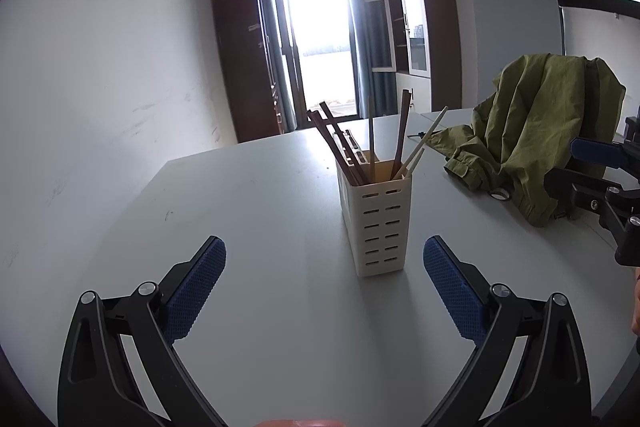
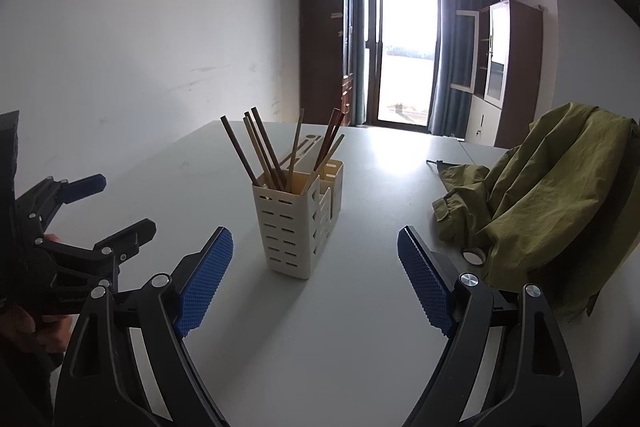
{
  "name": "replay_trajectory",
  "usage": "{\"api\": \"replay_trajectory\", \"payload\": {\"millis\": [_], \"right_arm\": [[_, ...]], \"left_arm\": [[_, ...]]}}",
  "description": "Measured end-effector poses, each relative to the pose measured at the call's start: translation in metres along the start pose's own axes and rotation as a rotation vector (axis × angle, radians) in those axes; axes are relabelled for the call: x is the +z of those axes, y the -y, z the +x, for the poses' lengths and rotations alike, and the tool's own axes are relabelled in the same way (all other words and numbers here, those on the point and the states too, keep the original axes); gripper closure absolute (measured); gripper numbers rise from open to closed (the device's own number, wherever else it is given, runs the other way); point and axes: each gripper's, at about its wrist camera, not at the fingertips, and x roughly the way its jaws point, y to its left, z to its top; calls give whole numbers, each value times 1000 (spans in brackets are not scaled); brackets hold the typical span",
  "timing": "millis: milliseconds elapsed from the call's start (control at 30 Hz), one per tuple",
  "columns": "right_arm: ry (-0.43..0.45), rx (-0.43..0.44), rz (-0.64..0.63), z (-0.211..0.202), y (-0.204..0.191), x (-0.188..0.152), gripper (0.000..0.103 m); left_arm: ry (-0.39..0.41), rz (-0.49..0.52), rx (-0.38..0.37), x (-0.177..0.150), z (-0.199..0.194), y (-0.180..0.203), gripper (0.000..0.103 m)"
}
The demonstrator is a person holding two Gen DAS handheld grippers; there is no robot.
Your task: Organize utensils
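A cream slotted utensil holder point(image 1: 378, 223) stands upright on the white table point(image 1: 260, 211). Several brown and pale chopsticks point(image 1: 348, 151) stick out of its near compartment. It also shows in the right wrist view point(image 2: 294, 227) with its chopsticks point(image 2: 264, 153). My left gripper point(image 1: 324, 267) is open and empty, just in front of the holder. My right gripper point(image 2: 316, 259) is open and empty, also in front of the holder. The right gripper shows at the left wrist view's right edge point(image 1: 592, 171). The left gripper shows at the right wrist view's left point(image 2: 116, 207).
An olive green jacket point(image 1: 536, 131) lies heaped on the table's right side, with a roll of tape point(image 2: 474, 257) at its edge. A white wall runs along the left. Cabinets and a bright glass door point(image 2: 406, 55) stand beyond the table's far end.
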Motion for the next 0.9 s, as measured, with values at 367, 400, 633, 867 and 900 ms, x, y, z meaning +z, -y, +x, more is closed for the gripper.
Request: {"api": "replay_trajectory", "payload": {"millis": [367,400,633,867,900], "right_arm": [[2,10,-3,-1,-1,-1,18],[2,11,-2,-1,-1,0,18],[-1,18,-6,1,-1,-1,18],[-3,28,-6,2,-4,-1,18],[-2,28,-6,2,-5,-1,18]], "left_arm": [[-2,3,-2,0,0,1,6],[-2,3,-2,0,0,1,6],[-6,7,0,-1,0,3,6],[-8,9,2,0,-1,2,6],[-9,9,2,0,-2,2,6]]}}
